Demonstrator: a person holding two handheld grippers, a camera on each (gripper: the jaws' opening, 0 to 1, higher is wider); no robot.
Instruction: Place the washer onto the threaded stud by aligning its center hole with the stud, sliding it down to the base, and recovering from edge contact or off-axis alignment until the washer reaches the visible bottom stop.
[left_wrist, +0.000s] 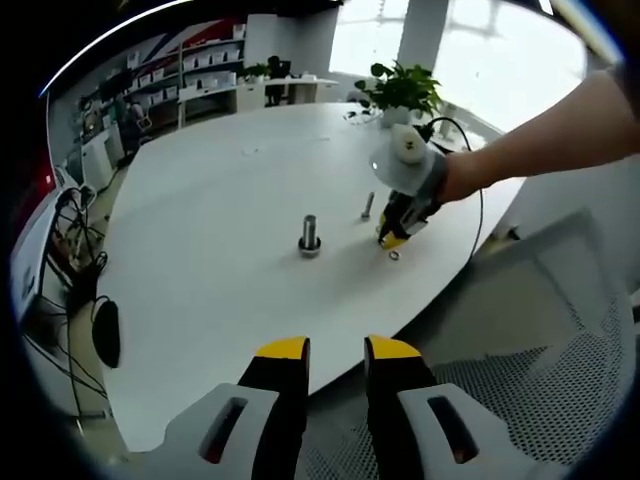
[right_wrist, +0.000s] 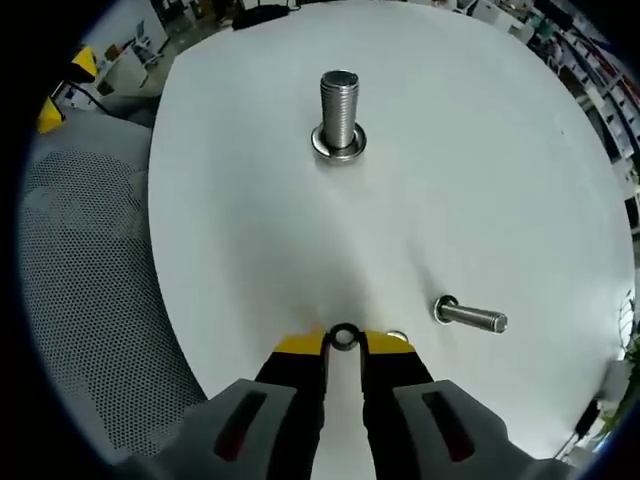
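The threaded stud stands upright on the white table, with a ring-shaped base at its foot; it also appears mid-table. The small washer lies flat at table level, pinched between the yellow tips of my right gripper, well short of the stud. From the left gripper view, a hand holds that right gripper pointing down at the table with the washer at its tip. My left gripper hovers off the near table edge, jaws slightly apart, holding nothing.
A spare bolt lies on its side right of my right gripper, also seen near the stud. A small round piece peeks out behind the right fingertip. A mesh chair sits by the table edge. A potted plant stands at the far side.
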